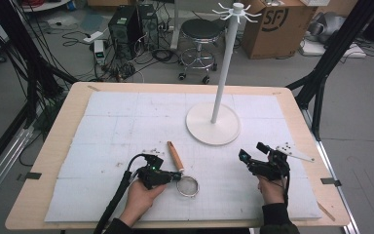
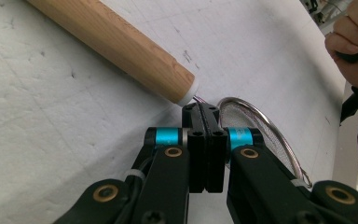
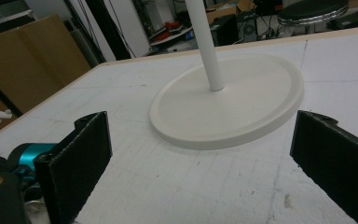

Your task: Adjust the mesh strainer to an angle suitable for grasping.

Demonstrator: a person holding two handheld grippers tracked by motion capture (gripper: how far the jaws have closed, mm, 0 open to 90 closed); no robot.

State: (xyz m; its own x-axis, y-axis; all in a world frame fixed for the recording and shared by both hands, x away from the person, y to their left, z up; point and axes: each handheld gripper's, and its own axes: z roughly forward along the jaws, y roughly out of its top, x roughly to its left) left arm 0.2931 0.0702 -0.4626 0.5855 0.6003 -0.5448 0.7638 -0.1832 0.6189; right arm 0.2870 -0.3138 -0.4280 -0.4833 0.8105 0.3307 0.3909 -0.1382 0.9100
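Strainer [image 1: 182, 174] flat on surface [image 1: 102, 126], near front edge, wooden handle [image 2: 116, 46] angled away. Left claw [image 2: 204, 112] pinched tight on wire neck between handle and mesh ring [image 2: 261, 126]; grip made, lift not begun. Right claw [image 3: 200, 154] wide apart, holding nothing, facing white stand [image 1: 213, 124] farther back. Likely goal: hang strainer on stand's top hooks [image 1: 235, 10] — all left.

tan wooden handle [image 2: 116, 46], silver mesh strainer [image 1: 188, 185], white stand [image 1: 213, 124]
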